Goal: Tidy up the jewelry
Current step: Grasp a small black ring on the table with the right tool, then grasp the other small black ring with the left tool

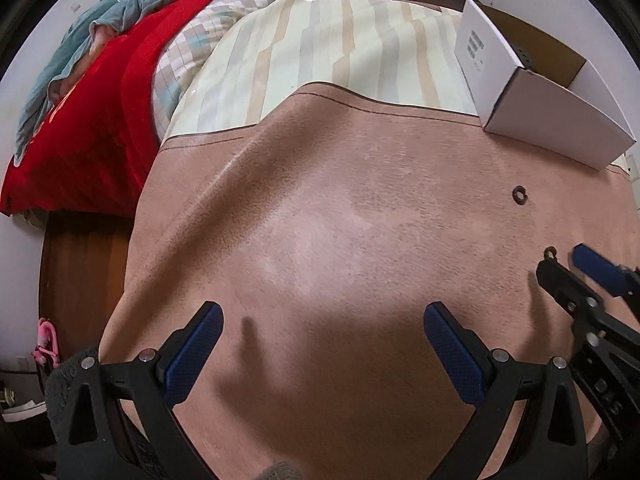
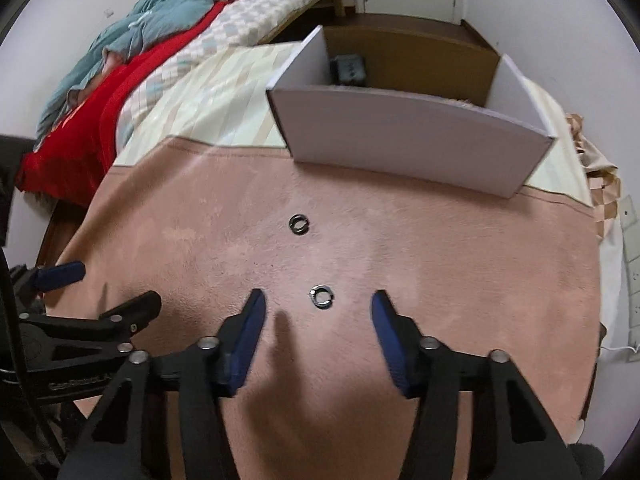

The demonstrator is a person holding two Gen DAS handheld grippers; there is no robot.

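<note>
Bed cover: pink suede-like mat [image 2: 420,248] lies over a striped sheet [image 1: 340,52]; it carries all the task's things.
Right hand-held gripper [image 2: 318,312]: fingers spread wide apart, holding nothing, low over the mat.
Near ring [image 2: 321,296]: flat on the mat, between the right fingertips, touching neither blue pad [image 2: 246,344].
Left hand-held gripper [image 1: 322,320]: also wide open and empty, over bare mat; in the right wrist view it shows at 9 o'clock.
Far ring [image 2: 299,224]: on the mat at 12 o'clock from the near ring, well apart from it, near the box.
White box [image 2: 412,140]: open top, brown inside, standing at the mat's far edge at 12 o'clock; a small dark item [image 2: 348,70] is inside, too blurred to tell.
Background: red blanket [image 1: 92,128] and teal quilt [image 1: 132,4] at 10 o'clock, white wall behind.
</note>
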